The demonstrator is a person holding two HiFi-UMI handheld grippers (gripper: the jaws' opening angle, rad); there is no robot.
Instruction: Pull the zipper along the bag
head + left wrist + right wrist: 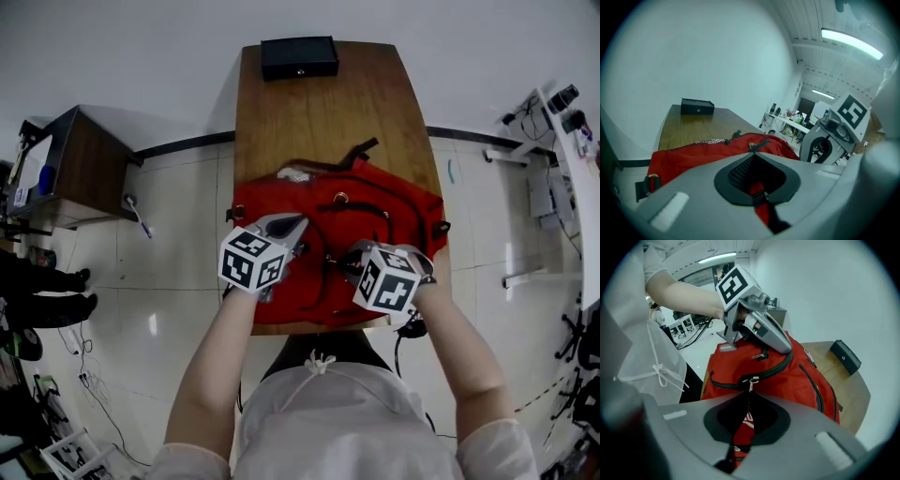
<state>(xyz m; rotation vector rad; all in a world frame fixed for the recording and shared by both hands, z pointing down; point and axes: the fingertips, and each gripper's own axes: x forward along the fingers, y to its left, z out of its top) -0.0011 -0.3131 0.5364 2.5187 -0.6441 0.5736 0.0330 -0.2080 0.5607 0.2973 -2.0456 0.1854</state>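
A red backpack [375, 211] lies on the wooden table [319, 112], right in front of me. My left gripper [296, 226] is shut on a fold of the bag's red fabric [708, 152] near its top; the pinch shows between its jaws [757, 185]. My right gripper [349, 262] is shut on the zipper pull. From the metal slider [753, 379] on the black zipper track, the pull runs straight down into the closed jaws [747, 401]. In the right gripper view the left gripper [783, 348] holds the bag just beyond that zipper.
A black box [298, 56] sits at the table's far end. The bag reaches the table's near edge and both side edges. A brown cabinet [80, 155] stands on the left, a white desk [562, 141] on the right, and cables lie on the tiled floor.
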